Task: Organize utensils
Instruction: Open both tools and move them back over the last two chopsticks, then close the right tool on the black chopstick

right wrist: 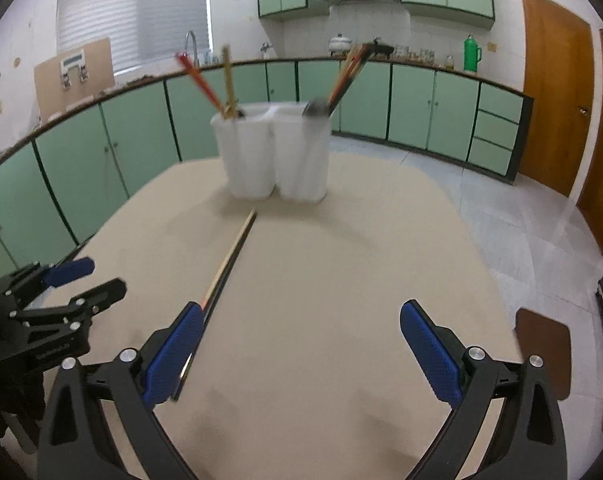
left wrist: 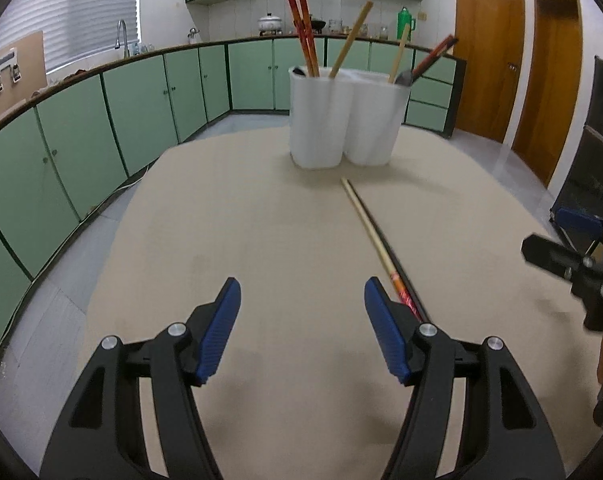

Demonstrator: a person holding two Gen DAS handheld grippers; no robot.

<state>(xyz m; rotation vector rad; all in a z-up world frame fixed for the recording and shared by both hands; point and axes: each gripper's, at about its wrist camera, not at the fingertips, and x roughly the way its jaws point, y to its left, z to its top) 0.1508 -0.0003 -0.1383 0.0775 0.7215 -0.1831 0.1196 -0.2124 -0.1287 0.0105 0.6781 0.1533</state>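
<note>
1. Both pairs of tongs hang low over the beige tabletop [left wrist: 261, 220], and neither is carrying anything.
2. The left tongs [left wrist: 302, 320] stand released, blue ribbed pads apart, only bare tabletop between them.
3. The right tongs [right wrist: 301, 354] are spread wider, jaws fully released, nothing between the pads.
4. The one loose piece is a long pale wooden chopstick with a red patterned end [left wrist: 371, 232], lying flat on the tabletop.
5. In the left wrist view it runs from just in front of the holder back toward the camera, its red end passing just outside the right-hand pad of the left tongs and slipping out of sight behind that finger.
6. In the right wrist view the same chopstick [right wrist: 229, 264] lies beside the left-hand pad of the right tongs, outside the jaws; whether it touches the pad I cannot tell.
7. So the chopstick sits between the two tongs, within neither gap.
8. Farther along the tabletop stands the white plastic two-compartment utensil holder [left wrist: 343, 120], upright.
9. Red chopsticks [left wrist: 303, 28] and pale wooden ones lean in its left compartment; a wooden one and dark reddish ones lean in the right.
10. Green kitchen cabinets [left wrist: 141, 92] line the wall behind.
</note>
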